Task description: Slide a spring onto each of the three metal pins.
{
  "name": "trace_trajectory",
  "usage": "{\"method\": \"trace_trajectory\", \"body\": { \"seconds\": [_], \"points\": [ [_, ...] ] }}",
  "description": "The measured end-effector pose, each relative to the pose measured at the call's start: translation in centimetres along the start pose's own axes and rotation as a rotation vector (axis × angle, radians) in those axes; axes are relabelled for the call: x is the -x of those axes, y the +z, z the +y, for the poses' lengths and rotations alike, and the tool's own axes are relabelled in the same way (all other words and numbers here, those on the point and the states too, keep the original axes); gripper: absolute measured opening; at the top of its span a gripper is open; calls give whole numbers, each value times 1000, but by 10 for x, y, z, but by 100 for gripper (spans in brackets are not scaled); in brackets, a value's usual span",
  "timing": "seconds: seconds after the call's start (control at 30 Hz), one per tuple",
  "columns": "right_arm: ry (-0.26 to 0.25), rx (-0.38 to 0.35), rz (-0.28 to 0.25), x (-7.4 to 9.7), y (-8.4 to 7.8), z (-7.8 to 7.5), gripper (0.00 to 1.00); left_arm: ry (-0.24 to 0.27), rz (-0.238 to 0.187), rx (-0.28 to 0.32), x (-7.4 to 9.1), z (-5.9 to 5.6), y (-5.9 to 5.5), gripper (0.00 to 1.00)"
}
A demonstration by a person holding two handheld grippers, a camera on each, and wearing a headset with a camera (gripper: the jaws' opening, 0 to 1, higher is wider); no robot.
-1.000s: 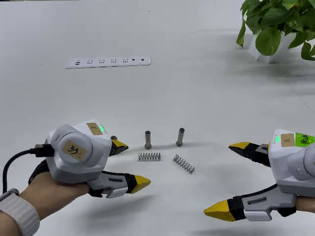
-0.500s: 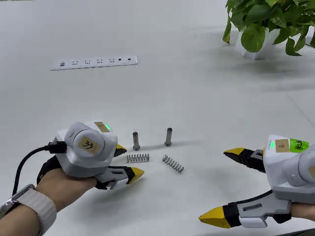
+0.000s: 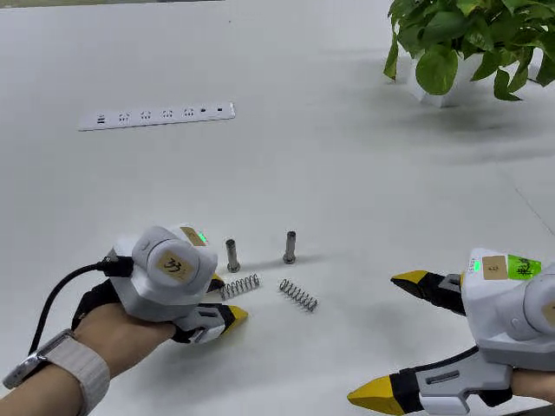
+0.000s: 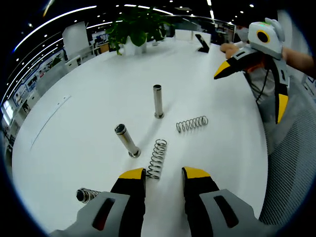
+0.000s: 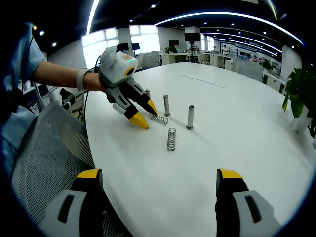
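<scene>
Two bare metal pins (image 3: 232,256) (image 3: 290,247) stand upright on the white table (image 3: 347,173). One loose spring (image 3: 240,285) lies right at the tips of my left gripper (image 3: 225,298), which is open with a narrow gap. In the left gripper view that spring (image 4: 157,158) lies just ahead of the left gripper (image 4: 164,174). A second spring (image 4: 192,124) lies further right, past a pin (image 4: 157,101). A third pin (image 4: 86,195) at the lower left carries a spring. My right gripper (image 3: 381,338) hovers wide open and empty, well right of the second spring (image 3: 297,295).
A white power strip (image 3: 156,115) lies at the far left of the table. A potted plant (image 3: 468,43) stands at the far right corner. A mesh chair (image 5: 44,163) sits by the table's near edge.
My left gripper's jaws have narrowed and moved in on the near spring, which now lies slightly tilted. The right gripper has held its place, still wide open.
</scene>
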State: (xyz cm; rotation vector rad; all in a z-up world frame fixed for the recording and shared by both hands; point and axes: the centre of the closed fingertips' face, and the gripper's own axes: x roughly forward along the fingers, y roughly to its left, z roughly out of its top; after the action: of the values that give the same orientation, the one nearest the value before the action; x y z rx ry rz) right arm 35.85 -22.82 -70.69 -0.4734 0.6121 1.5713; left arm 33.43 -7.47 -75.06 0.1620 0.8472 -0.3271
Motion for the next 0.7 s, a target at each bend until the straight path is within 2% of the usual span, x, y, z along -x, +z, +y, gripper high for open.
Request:
{"method": "trace_trajectory", "body": {
  "seconds": [0.23, 0.37, 0.7],
  "points": [
    [6, 5, -3, -3, 3, 2, 96, 36, -1, 18, -1, 9, -1, 21],
    [7, 3, -4, -4, 3, 3, 96, 45, 0, 11, 0, 9, 0, 14],
    [17, 0, 0, -6, 1, 9, 96, 61, -2, 17, -2, 11, 2, 11]
  ]
}}
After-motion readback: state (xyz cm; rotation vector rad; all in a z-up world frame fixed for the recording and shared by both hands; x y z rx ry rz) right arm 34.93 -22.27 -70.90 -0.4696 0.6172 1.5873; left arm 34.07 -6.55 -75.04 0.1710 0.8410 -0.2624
